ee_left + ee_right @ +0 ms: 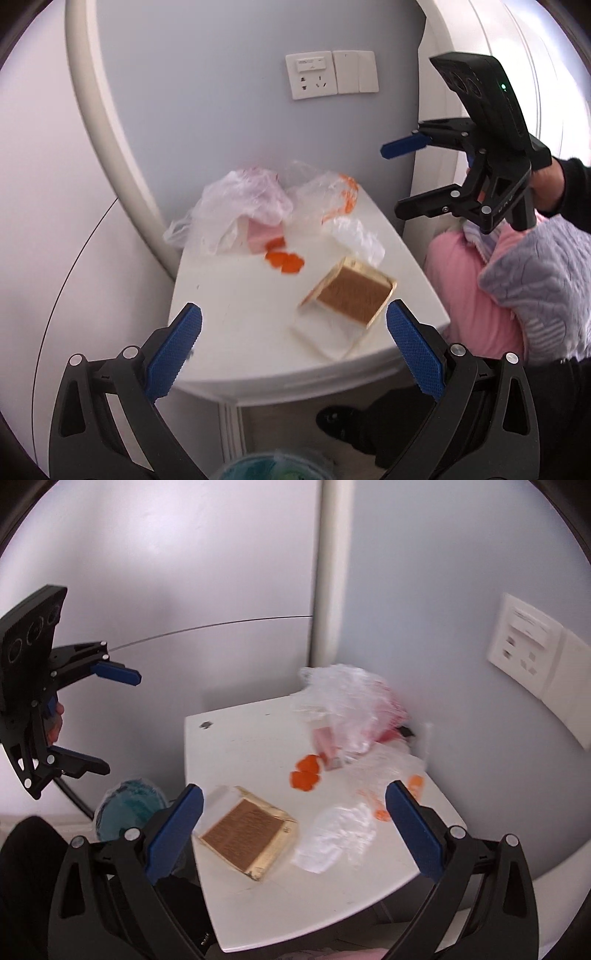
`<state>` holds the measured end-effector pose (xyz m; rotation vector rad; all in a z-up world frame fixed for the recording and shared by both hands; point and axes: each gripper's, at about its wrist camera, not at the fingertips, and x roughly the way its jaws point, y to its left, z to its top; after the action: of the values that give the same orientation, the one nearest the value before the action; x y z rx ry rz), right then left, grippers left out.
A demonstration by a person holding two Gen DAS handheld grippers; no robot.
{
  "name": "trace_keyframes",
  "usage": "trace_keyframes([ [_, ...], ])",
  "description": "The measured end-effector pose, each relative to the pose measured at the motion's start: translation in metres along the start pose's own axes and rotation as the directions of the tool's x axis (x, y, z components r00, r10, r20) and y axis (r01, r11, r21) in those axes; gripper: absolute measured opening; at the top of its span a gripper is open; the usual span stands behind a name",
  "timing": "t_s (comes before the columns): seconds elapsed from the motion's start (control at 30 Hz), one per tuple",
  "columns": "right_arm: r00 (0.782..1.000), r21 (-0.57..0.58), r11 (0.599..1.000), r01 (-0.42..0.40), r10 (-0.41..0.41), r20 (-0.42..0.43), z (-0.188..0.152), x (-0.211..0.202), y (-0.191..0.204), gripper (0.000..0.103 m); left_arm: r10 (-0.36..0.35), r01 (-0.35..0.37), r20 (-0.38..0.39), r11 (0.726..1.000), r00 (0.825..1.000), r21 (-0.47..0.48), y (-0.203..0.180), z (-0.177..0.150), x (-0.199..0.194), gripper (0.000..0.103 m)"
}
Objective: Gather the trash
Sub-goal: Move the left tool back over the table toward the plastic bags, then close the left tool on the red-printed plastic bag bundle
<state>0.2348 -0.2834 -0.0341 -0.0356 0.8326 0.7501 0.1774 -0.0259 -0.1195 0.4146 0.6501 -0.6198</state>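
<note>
Trash lies on a small white table [236, 332] [236, 738]: a gold-and-brown box [351, 295] [251, 834], orange peel pieces [284, 260] [306, 773], a crumpled clear plastic bag with pink contents [240, 210] [343, 705], a clear bag with orange print [328, 199] [391, 775] and a white wrapper [356, 234] [336, 834]. My left gripper [293, 347] [122, 720] is open and empty, above the table's front edge. My right gripper [295, 830] [391, 181] is open and empty, above the box and wrapper.
A teal-lined bin [129, 808] [273, 467] stands on the floor by the table. A wall socket and switch [330, 74] [524, 646] sit above the table. A pink and grey blanket [517, 288] lies to the right. A dark shoe [340, 421] is below.
</note>
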Motion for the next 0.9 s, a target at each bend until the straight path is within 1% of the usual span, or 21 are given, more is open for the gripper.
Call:
trace_keyframes([
  [0.13, 1.0, 0.121, 0.992, 0.014, -0.014, -0.007, -0.011, 0.003, -0.034, 0.096, -0.02, 0.02, -0.002, 1.0, 1.0, 0.004, 0.002, 0.025, 0.023, 0.097],
  [0.27, 0.999, 0.193, 0.981, 0.031, -0.027, -0.022, -0.016, 0.007, -0.061, 0.096, -0.031, 0.031, -0.003, 0.999, 1.0, 0.019, 0.01, 0.052, 0.051, 0.097],
  [0.37, 0.998, 0.235, 0.97, 0.057, -0.049, -0.039, -0.02, 0.017, -0.077, 0.096, -0.043, 0.043, 0.0, 0.999, 0.999, 0.002, 0.021, 0.067, 0.071, 0.097],
  [0.5, 0.997, 0.267, 0.961, 0.072, -0.059, -0.055, -0.019, 0.034, -0.093, 0.096, -0.046, 0.047, 0.004, 0.999, 0.999, -0.012, 0.038, 0.082, 0.098, 0.097],
  [0.57, 0.996, 0.272, 0.959, 0.075, -0.061, -0.06, -0.018, 0.042, -0.098, 0.096, -0.042, 0.042, 0.0, 0.999, 0.999, -0.003, 0.046, 0.088, 0.112, 0.097],
  [0.77, 0.995, 0.28, 0.958, 0.057, -0.033, -0.091, -0.015, 0.07, -0.108, 0.096, -0.043, 0.044, -0.026, 0.999, 0.999, 0.026, 0.071, 0.107, 0.151, 0.097],
  [0.9, 0.994, 0.291, 0.955, 0.056, -0.024, -0.11, -0.014, 0.088, -0.113, 0.096, -0.062, 0.064, -0.047, 0.997, 0.997, 0.052, 0.083, 0.113, 0.179, 0.097],
])
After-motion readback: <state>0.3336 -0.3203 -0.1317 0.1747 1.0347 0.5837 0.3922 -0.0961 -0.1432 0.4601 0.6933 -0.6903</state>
